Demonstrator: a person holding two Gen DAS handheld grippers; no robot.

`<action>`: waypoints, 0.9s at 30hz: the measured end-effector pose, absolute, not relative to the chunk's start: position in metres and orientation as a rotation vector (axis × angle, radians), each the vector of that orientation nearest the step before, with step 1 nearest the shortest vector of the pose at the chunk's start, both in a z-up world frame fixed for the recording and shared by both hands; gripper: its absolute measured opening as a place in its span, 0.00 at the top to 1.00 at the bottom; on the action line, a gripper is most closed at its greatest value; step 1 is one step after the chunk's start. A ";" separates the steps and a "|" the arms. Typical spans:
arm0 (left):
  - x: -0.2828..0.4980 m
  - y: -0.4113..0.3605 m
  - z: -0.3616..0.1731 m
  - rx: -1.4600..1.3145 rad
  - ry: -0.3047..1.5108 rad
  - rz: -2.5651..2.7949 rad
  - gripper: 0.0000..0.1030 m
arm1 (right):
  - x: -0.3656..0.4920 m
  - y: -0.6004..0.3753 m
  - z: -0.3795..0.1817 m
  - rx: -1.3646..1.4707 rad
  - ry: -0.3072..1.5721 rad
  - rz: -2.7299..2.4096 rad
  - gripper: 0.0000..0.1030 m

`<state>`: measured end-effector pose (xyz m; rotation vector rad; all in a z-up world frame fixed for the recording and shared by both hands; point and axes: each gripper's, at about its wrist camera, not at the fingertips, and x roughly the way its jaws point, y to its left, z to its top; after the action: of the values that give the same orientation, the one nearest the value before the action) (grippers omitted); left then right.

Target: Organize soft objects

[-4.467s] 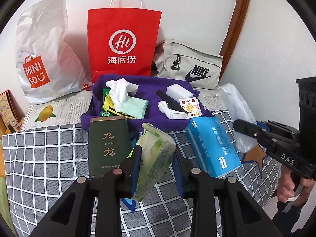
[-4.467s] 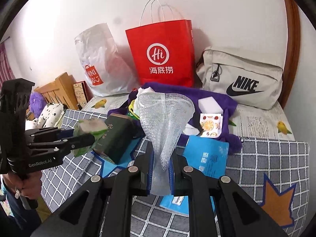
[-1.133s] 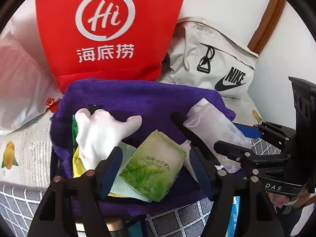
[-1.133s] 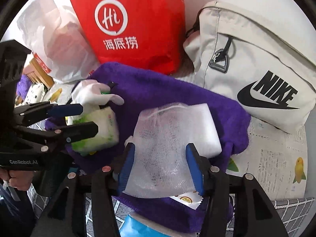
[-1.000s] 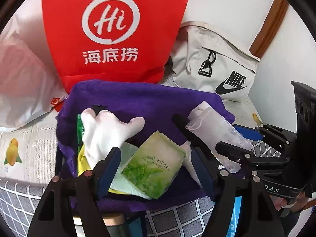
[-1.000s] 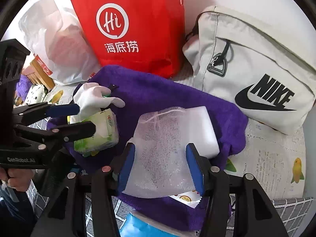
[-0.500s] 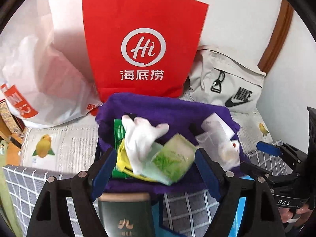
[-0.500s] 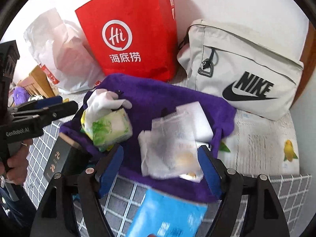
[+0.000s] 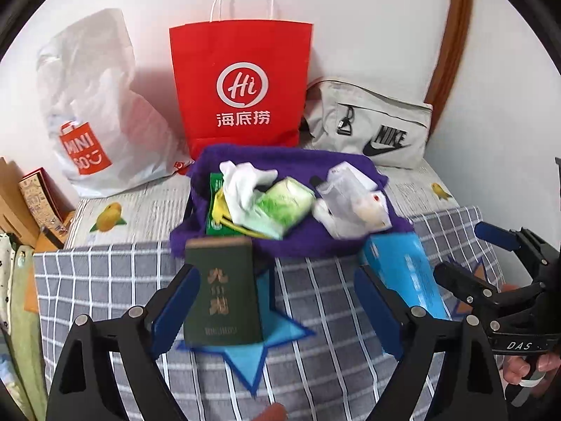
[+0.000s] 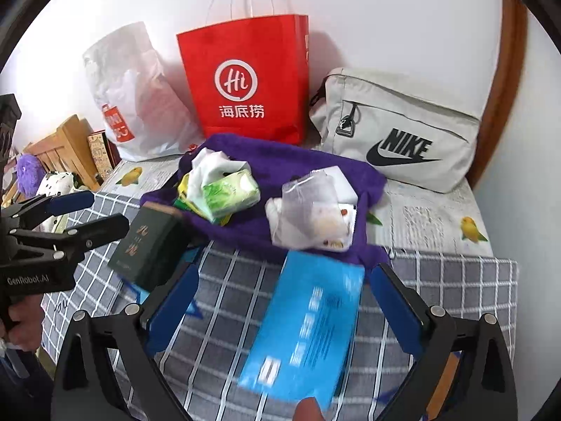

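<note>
A purple towel-lined bin [image 9: 287, 242] [image 10: 280, 161] holds a white glove [image 9: 245, 182], a green tissue pack [image 9: 285, 205] [image 10: 231, 193] and a white mesh pouch [image 9: 347, 203] [image 10: 308, 210]. My left gripper [image 9: 277, 301] is open and empty, pulled back over the checked cloth; a dark green box [image 9: 222, 291] lies between its fingers. My right gripper [image 10: 280, 298] is open and empty above a blue tissue pack [image 10: 308, 329] [image 9: 403, 277].
A red paper bag [image 9: 242, 80], a white Miniso plastic bag [image 9: 98, 112] and a grey Nike pouch [image 10: 396, 129] stand behind the bin against the wall. Wooden furniture and plush toys [image 10: 31, 175] are at the left. A checked cloth [image 9: 105, 280] covers the near surface.
Both grippers let go of the green tissue pack and the mesh pouch inside the purple bin, opened wide and drew back toward the near edge.
</note>
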<state>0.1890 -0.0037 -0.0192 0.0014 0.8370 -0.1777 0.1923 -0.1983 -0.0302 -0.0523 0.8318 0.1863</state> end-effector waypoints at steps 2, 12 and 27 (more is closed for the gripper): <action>0.172 -0.006 -0.017 0.012 0.822 -0.170 0.13 | 0.174 -0.195 -0.027 -0.060 0.818 0.175 0.03; 0.105 -0.012 -0.011 -0.003 0.791 -0.130 0.13 | 0.108 -0.190 -0.014 -0.036 0.776 0.201 0.00; 0.051 -0.020 -0.002 0.010 0.763 -0.093 0.13 | 0.060 -0.195 -0.014 -0.003 0.766 0.219 0.00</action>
<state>0.0514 -0.0199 -0.0019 0.0099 0.7632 -0.0927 0.0604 -0.1954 -0.0140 -0.0031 0.7658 0.2193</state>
